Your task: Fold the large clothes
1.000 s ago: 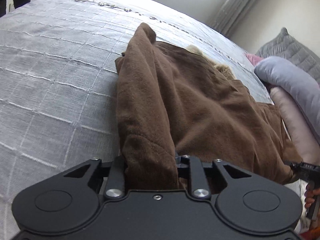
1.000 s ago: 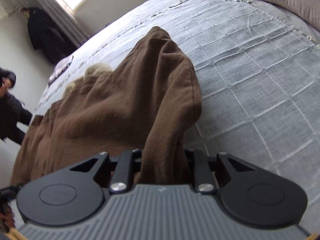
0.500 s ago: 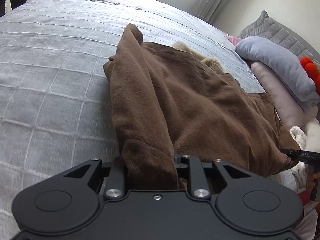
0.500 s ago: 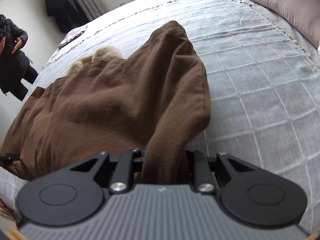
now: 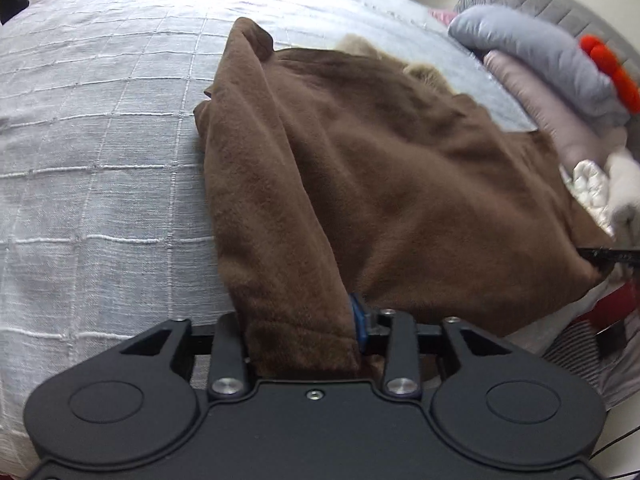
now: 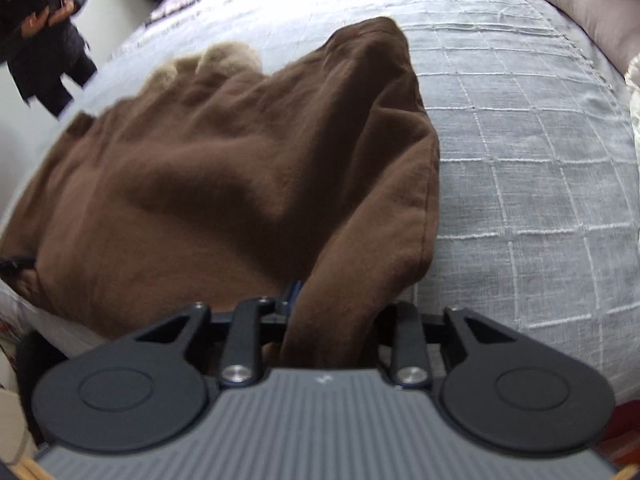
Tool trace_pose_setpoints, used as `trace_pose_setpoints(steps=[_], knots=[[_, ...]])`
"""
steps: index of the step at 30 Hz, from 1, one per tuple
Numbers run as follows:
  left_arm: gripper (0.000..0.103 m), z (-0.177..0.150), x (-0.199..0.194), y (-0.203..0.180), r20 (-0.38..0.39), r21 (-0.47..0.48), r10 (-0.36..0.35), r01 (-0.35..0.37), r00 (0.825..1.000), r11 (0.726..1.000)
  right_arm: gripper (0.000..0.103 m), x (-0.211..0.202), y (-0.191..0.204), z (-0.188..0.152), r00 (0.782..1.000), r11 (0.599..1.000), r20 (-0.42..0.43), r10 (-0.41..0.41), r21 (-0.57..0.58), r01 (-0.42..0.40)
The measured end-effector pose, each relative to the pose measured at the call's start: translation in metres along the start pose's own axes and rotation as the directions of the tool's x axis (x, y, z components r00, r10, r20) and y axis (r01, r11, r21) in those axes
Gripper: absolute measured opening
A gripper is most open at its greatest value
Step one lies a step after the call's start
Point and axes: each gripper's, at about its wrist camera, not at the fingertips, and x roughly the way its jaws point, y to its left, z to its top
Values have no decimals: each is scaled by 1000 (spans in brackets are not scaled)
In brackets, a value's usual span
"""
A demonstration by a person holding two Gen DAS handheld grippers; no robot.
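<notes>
A large brown fleece garment [image 5: 400,168] with a tan fur trim [image 5: 360,46] lies across the grey bedspread [image 5: 100,160]. My left gripper [image 5: 304,332] is shut on one corner of the garment, and a blue pad shows beside the cloth. My right gripper [image 6: 328,328] is shut on the opposite corner of the garment [image 6: 200,184]. The cloth stretches between both grippers and drapes away over the bed. The right gripper tip [image 5: 612,258] shows at the garment's far edge in the left wrist view.
Pillows [image 5: 532,52] and a red plush item [image 5: 612,68] lie at the right of the bed. A pink pillow [image 6: 580,4] shows in the right wrist view. A person in dark clothes [image 6: 44,32] stands beyond the bed.
Both grippers have pulled back toward the near bed edge with the garment held, and the views have tilted down. The person has come further into the right wrist view.
</notes>
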Motion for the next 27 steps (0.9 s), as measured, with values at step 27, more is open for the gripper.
trace_pose_setpoints(steps=[27], knots=[[61,153,56,20,131,137,178,-195,975,971,73,74,5,161,986,943,11,-164,-291,160]])
